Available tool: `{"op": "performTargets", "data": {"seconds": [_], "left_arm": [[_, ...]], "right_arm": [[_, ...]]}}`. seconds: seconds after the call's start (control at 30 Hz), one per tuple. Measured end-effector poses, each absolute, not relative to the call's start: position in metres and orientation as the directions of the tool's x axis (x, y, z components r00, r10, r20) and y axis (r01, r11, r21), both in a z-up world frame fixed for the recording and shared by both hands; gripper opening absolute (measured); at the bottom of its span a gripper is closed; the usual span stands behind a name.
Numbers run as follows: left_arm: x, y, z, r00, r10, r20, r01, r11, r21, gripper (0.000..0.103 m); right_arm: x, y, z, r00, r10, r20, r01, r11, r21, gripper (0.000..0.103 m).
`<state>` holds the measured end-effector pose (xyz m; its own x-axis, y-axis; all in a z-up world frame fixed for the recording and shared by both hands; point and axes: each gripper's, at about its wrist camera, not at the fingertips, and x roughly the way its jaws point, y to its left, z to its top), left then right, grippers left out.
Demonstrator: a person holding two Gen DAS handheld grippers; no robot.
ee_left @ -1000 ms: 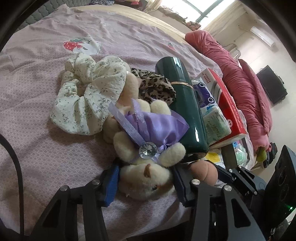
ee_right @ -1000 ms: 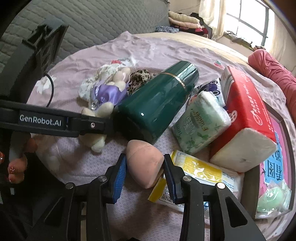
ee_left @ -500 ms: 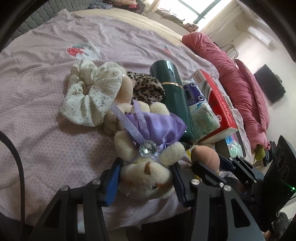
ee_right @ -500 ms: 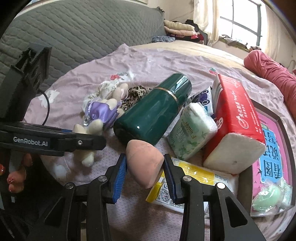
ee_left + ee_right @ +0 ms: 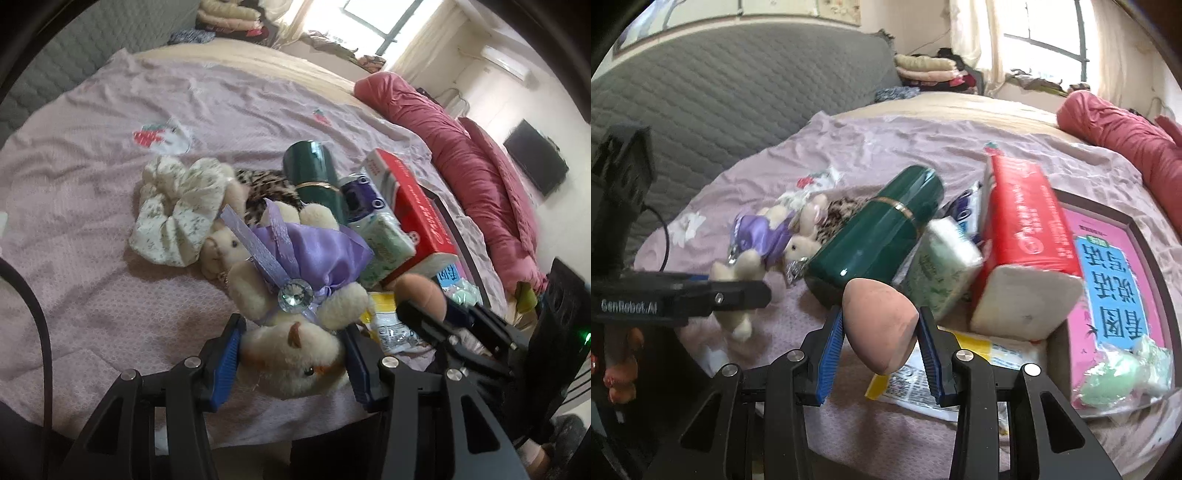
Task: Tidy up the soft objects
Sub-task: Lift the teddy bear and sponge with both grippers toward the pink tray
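Left gripper (image 5: 291, 350): angled down, jaws clamped w/ both blue pads pressing its load. Right gripper (image 5: 881, 341): angled down, jaws clamped likewise. Fingers (image 5: 618, 373) grip left unit's handle.

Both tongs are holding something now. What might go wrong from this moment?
1. The left tongs grip only the head of the plush bear; its hanging body may drag the floral scrunchie along.
2. The right tongs pinch the makeup sponge, whose smooth rounded shape might squeeze out.
3. The two tongs are close together and may collide.
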<state>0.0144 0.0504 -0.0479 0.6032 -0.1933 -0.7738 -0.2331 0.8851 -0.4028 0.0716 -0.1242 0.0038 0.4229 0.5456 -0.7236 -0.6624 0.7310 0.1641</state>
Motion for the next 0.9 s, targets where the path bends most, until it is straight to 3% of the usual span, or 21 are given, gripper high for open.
{"op": "performTargets", "data": {"seconds": [0.63,0.9], "left_arm": [[0.010,-0.005,-0.026,0.614,-0.135,-0.777,-0.151,0.947,-0.284,0.051],[0.014,-0.034,-0.009,0.626,-0.157,-0.764,-0.101,0.955,-0.279,0.051]], "right_arm": [[0.078,-0.181,0.039,0.558,0.557,-0.616,-0.551,0.803,0.227,0.040],[0.078,-0.215,0.057,0.674,0.500,-0.545,-0.461,0.860,0.219,0.040]]}}
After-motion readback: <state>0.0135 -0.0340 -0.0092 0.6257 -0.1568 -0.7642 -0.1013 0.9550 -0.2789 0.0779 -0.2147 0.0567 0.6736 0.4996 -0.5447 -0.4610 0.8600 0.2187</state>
